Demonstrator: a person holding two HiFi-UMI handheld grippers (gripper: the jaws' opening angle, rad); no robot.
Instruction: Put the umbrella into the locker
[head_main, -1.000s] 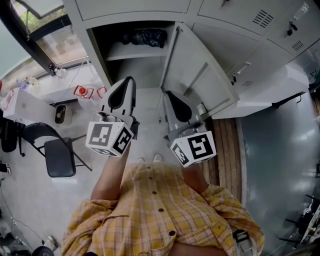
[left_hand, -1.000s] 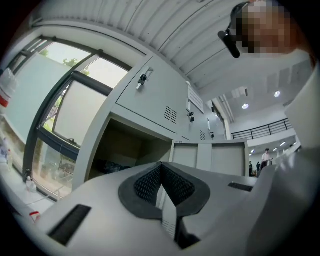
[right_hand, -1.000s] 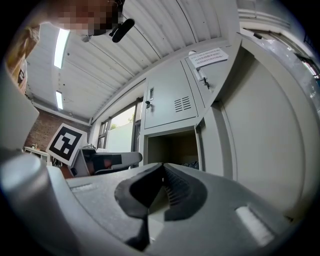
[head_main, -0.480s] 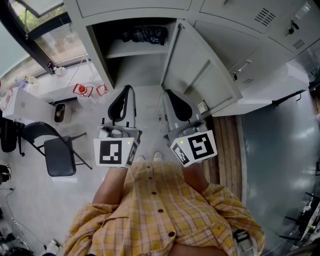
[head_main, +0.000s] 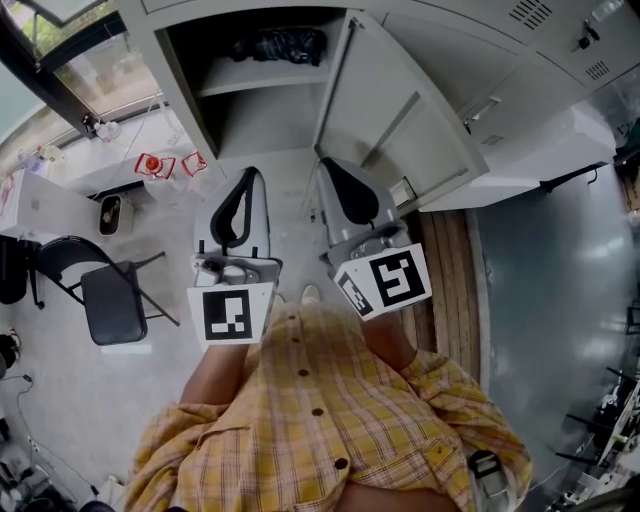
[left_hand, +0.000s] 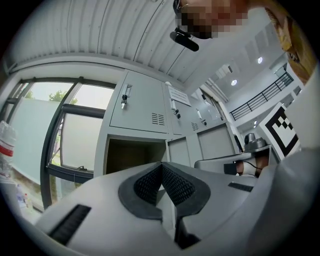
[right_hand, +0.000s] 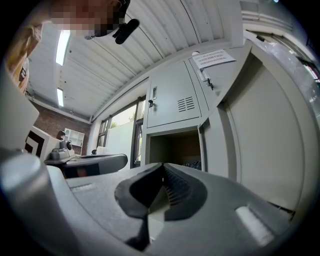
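In the head view, we see that the left gripper (head_main: 254, 173) has rolled over the last second, so its marker cube (head_main: 229, 314) now faces squarely up. The right gripper (head_main: 323, 164) has kept still. The black folded umbrella (head_main: 280, 45) lies on the upper shelf (head_main: 255, 80) of the open locker (head_main: 262, 125), well apart from both tools, and the door (head_main: 400, 110) stands wide.

In the left gripper view, the ribbed pads (left_hand: 147, 182) are pressed together on nothing. In the right gripper view, the jaws are likewise closed and empty, and the umbrella shows as a dark bundle inside the compartment. We judge the placing done; perhaps only the door remains.
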